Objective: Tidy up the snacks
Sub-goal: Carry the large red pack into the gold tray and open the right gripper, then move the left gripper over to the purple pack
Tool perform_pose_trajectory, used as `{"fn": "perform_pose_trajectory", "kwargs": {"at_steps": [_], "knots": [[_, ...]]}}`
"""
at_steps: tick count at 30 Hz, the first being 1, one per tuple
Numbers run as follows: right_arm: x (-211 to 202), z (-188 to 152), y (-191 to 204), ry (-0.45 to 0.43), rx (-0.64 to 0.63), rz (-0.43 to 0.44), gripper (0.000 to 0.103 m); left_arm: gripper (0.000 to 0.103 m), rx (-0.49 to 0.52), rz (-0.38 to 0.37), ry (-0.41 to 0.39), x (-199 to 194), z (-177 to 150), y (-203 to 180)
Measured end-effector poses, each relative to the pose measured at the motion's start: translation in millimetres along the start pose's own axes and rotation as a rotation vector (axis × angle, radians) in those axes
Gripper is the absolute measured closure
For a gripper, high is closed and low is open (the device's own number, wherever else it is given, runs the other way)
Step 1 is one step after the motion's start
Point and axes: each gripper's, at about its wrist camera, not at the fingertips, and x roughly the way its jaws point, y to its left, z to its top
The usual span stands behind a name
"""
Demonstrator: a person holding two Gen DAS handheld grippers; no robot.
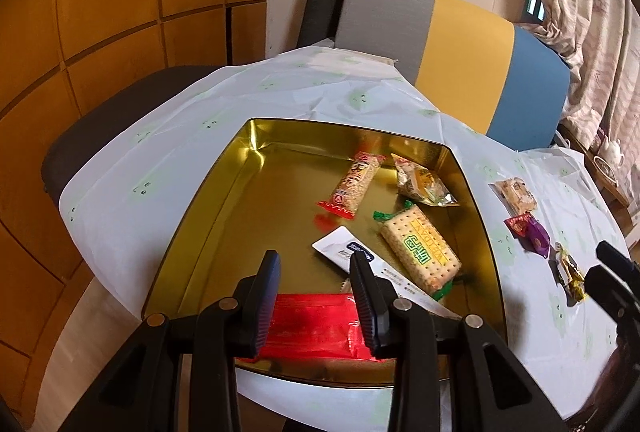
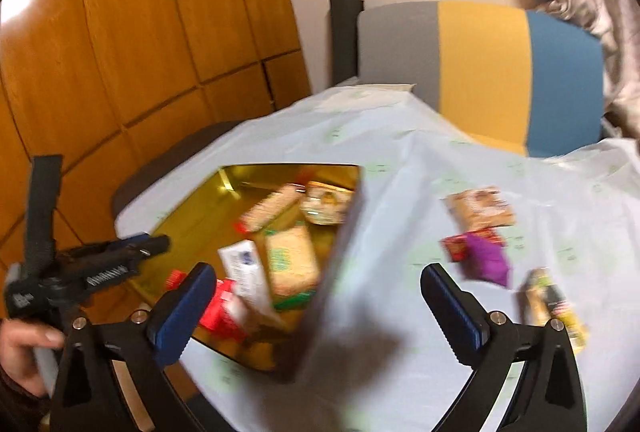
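Nearest your left tool (image 1: 316, 282), its ribbed blue-black pads stand a narrow gap apart, grasping nothing, above a glossy red foil packet (image 1: 316, 328) that lies flat at the near edge of the gold tin (image 1: 192, 216). Your right tool (image 2: 318, 306) is released, its pads spread wide over the tin's near corner and the bench (image 2: 400, 160), nothing between them; no earlier view shows how they came to be so.

Inside the shiny, shallow, rectangular tin, just past the red packet, lies a white sachet (image 1: 344, 246) with small print too fine to read. Beside it sits a clear-wrapped cracker pack (image 1: 420, 248) with green ends, lettered "WEIDAN". Farther in are a long puffed-rice bar (image 1: 354, 184) with red crimped ends and a crinkled silver-and-yellow pouch (image 1: 420, 184).

Outside the tin, on the thin white crinkled plastic covering the bench, three snacks wait to the right: a dark-and-gold wrapped sweet (image 1: 570, 274), a purple-and-red packet (image 1: 530, 232), and a tan biscuit pack (image 1: 516, 196)
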Motion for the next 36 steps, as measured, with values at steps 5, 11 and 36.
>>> {"fn": "perform_pose_trajectory", "kwargs": {"at_steps": [5, 11, 36], "knots": [[-13, -5, -33, 0.018, 0.0, -0.065, 0.0, 0.067, 0.028, -0.006, 0.0, -2, 0, -10], [-25, -8, -76, 0.076, 0.021, -0.139, 0.0, 0.067, 0.059, -0.017, 0.001, -3, 0, -21], [-86, -17, -297, 0.096, 0.452, -0.489, 0.0, 0.067, 0.227, -0.069, 0.026, -3, 3, -83]]}}
